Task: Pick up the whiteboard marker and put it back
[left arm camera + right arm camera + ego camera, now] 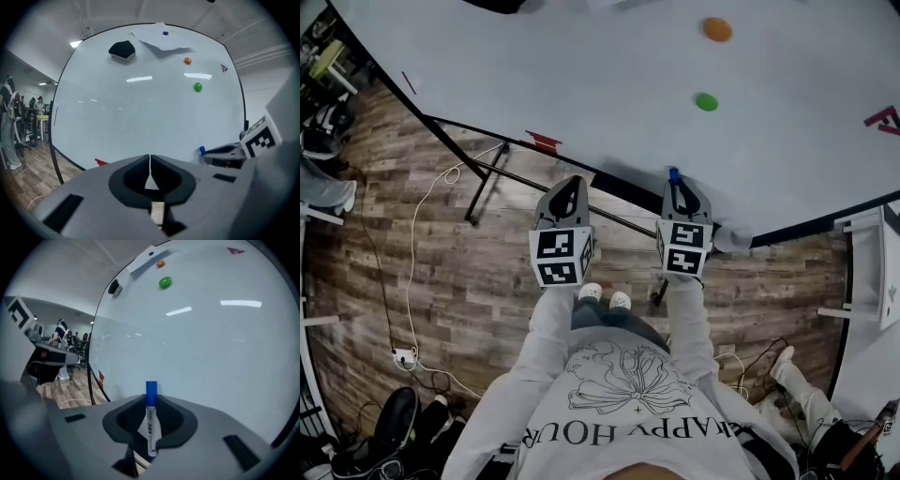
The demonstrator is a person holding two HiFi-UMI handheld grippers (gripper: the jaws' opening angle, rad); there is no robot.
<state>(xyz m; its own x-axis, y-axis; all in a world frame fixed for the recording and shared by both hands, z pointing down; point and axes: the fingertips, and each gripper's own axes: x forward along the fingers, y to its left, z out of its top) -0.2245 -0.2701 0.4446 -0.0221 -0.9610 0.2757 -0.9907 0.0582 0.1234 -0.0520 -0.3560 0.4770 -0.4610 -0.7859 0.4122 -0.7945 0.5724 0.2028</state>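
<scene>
Pinching the whiteboard marker [150, 422], your right claw [151, 398] faces the whiteboard [211, 343]. Your left claw [150, 161] is pressed together.

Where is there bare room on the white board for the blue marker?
The wide middle of the whiteboard is bare for the marker in the right tool: from the black eraser down to the red mark, left of the green magnet. The top is crowded: eraser, paper sheet, orange magnet.
</scene>
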